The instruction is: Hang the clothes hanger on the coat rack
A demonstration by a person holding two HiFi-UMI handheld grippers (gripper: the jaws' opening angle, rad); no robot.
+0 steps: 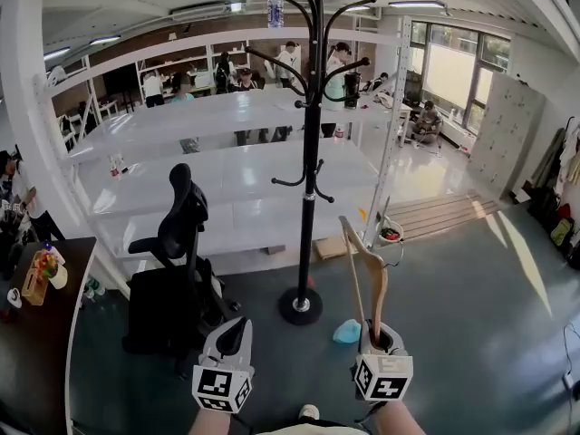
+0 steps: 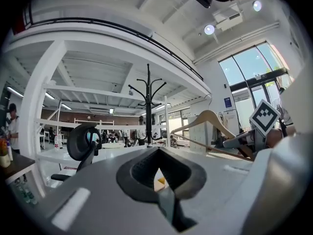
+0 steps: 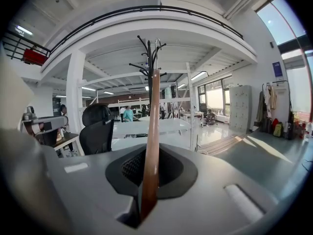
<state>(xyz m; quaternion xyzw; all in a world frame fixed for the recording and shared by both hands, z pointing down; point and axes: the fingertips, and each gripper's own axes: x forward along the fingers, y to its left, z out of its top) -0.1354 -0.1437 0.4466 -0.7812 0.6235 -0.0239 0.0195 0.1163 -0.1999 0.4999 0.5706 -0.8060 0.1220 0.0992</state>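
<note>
one hanger in hand, not yet on the coat rack (image 1: 310, 152)
right claw (image 1: 379, 333) pinches the wooden hanger (image 1: 367, 275) upright; left claw (image 1: 227, 333) is pressed together, empty. rack stands ahead; next likely means raising the hook onto an arm.

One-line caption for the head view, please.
Right gripper holds a wooden hanger in front of the black coat rack; left gripper shut, empty.
</note>
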